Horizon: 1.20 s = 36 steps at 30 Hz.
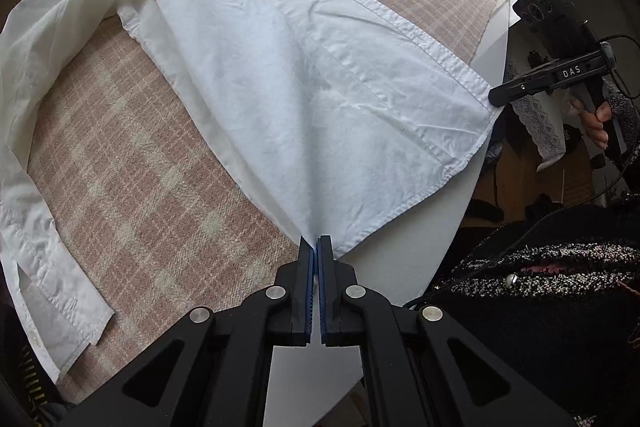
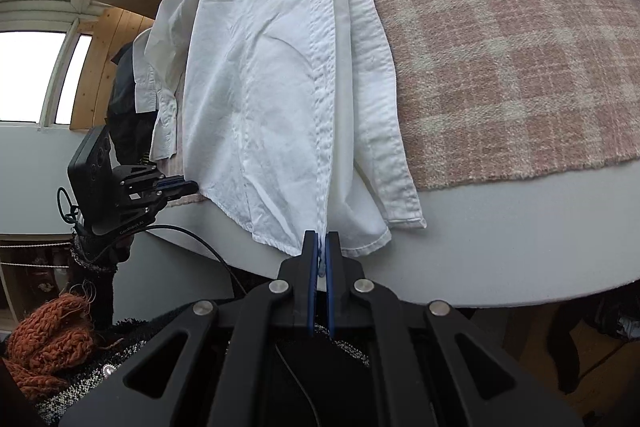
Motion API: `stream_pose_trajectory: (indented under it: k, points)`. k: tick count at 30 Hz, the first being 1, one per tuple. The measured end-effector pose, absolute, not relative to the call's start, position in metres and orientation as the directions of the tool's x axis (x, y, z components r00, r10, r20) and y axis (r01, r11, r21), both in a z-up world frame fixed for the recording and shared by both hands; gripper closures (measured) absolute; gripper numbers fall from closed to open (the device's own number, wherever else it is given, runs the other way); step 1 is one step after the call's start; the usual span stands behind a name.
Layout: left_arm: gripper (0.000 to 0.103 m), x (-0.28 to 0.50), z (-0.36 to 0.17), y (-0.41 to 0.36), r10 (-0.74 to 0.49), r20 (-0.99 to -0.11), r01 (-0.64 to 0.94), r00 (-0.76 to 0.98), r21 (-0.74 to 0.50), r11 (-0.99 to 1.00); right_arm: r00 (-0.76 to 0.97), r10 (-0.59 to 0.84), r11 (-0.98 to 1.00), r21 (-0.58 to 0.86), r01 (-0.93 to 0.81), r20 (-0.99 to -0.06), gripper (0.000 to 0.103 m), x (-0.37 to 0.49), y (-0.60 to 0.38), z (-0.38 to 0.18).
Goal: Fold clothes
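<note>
Both the left gripper (image 1: 315, 247) and right gripper (image 2: 323, 247) pinch the hem of the white shirt (image 1: 280, 67), spread on the worktop (image 1: 380, 267). Uneven pulling could slip the thin hem free or bunch the loose sleeve (image 1: 36, 131).

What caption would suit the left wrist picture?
Left claw and right claw pinch the white shirt's hem over a plaid cloth.
</note>
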<state>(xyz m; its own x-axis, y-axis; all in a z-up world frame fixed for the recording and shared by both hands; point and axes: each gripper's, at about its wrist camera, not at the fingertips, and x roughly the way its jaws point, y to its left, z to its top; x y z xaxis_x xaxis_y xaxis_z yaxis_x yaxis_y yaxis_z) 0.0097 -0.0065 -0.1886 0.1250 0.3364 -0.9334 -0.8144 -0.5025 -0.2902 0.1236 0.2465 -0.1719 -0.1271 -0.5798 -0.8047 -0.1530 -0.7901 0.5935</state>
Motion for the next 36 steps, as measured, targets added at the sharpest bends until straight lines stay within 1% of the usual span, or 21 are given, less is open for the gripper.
stream_pose_trajectory:
  k: [2,3,4,7,10,12,13,15,17,20,21,22,23,25,26,27,28,29,31,33,36]
  points:
    - [0.090,0.006,-0.192,-0.009,0.324,-0.937,-0.803,0.134,-0.294,-0.518,-0.076,-0.532,-0.835,0.537,-0.118,-0.843,0.090,0.121,0.235,-0.172]
    - [0.084,0.005,-0.190,-0.011,0.319,-0.939,-0.804,0.127,-0.286,-0.521,-0.054,-0.502,-0.856,0.505,-0.109,-0.863,0.080,0.123,0.233,-0.171]
    - [0.082,0.005,-0.185,-0.014,0.314,-0.943,-0.810,0.113,-0.271,-0.521,-0.043,-0.482,-0.869,0.483,-0.103,-0.875,0.077,0.125,0.233,-0.168]
    - [0.082,0.004,-0.166,-0.022,0.314,-0.947,-0.820,0.069,-0.233,-0.523,-0.118,-0.506,-0.846,0.519,-0.126,-0.854,0.077,0.128,0.257,-0.149]
    - [0.079,0.007,-0.144,-0.011,0.356,-0.934,-0.836,0.031,-0.219,-0.503,-0.246,-0.456,-0.859,0.495,-0.129,-0.856,0.077,0.112,0.284,-0.125]
    - [0.072,0.008,-0.133,0.004,0.411,-0.911,-0.845,0.038,-0.249,-0.472,-0.312,-0.377,-0.904,0.419,-0.080,-0.872,0.077,0.087,0.287,-0.112]
    - [0.069,0.013,-0.131,0.016,0.438,-0.898,-0.847,0.046,-0.268,-0.459,-0.346,-0.337,-0.924,0.379,-0.058,-0.876,0.073,0.075,0.289,-0.105]
    - [0.069,0.021,-0.129,0.038,0.481,-0.875,-0.847,0.053,-0.295,-0.443,-0.415,-0.258,-0.957,0.289,-0.012,-0.873,0.063,0.050,0.290,-0.093]
    - [0.069,0.034,-0.141,0.072,0.489,-0.872,-0.833,0.012,-0.279,-0.477,-0.476,-0.188,-0.982,0.174,0.073,-0.859,0.062,0.026,0.282,-0.085]
    - [0.069,0.041,-0.148,0.088,0.490,-0.871,-0.783,-0.045,-0.274,-0.559,-0.561,-0.235,-0.970,0.157,0.184,-0.794,0.062,0.016,0.280,-0.070]
    - [0.069,0.043,-0.150,0.091,0.488,-0.870,-0.762,-0.063,-0.274,-0.586,-0.587,-0.261,-0.962,0.158,0.221,-0.766,0.051,0.015,0.281,-0.066]
    - [0.069,0.043,-0.150,0.092,0.484,-0.870,-0.737,-0.093,-0.266,-0.621,-0.592,-0.288,-0.953,0.163,0.257,-0.753,0.018,0.010,0.281,-0.064]
    - [0.069,0.042,-0.149,0.091,0.477,-0.869,-0.704,-0.131,-0.257,-0.662,-0.534,-0.313,-0.941,0.181,0.285,-0.786,0.001,-0.003,0.278,-0.075]
    - [0.069,0.041,-0.148,0.088,0.468,-0.864,-0.624,-0.186,-0.264,-0.735,-0.409,-0.355,-0.915,0.224,0.335,-0.840,0.001,-0.030,0.272,-0.096]
    - [0.069,0.041,-0.148,0.086,0.462,-0.862,-0.581,-0.210,-0.269,-0.768,-0.343,-0.373,-0.901,0.247,0.358,-0.862,0.004,-0.044,0.269,-0.106]
    - [0.069,0.043,-0.149,0.088,0.447,-0.863,-0.549,-0.234,-0.262,-0.793,-0.292,-0.382,-0.889,0.262,0.375,-0.877,0.019,-0.057,0.267,-0.115]
    - [0.069,0.048,-0.150,0.092,0.427,-0.868,-0.529,-0.254,-0.245,-0.813,-0.290,-0.372,-0.889,0.250,0.383,-0.882,0.030,-0.067,0.268,-0.117]
    - [0.069,0.053,-0.150,0.095,0.408,-0.872,-0.509,-0.272,-0.229,-0.830,-0.289,-0.362,-0.890,0.237,0.390,-0.886,0.032,-0.077,0.269,-0.120]
    - [0.069,0.065,-0.151,0.107,0.392,-0.877,-0.489,-0.278,-0.222,-0.843,-0.250,-0.360,-0.885,0.243,0.398,-0.899,0.045,-0.100,0.270,-0.127]
    - [0.069,0.077,-0.152,0.119,0.384,-0.881,-0.475,-0.275,-0.223,-0.851,-0.172,-0.373,-0.875,0.283,0.392,-0.912,0.051,-0.120,0.270,-0.141]
    - [0.069,0.093,-0.155,0.143,0.374,-0.888,-0.472,-0.268,-0.217,-0.855,-0.083,-0.362,-0.867,0.302,0.397,-0.929,0.054,-0.139,0.262,-0.157]
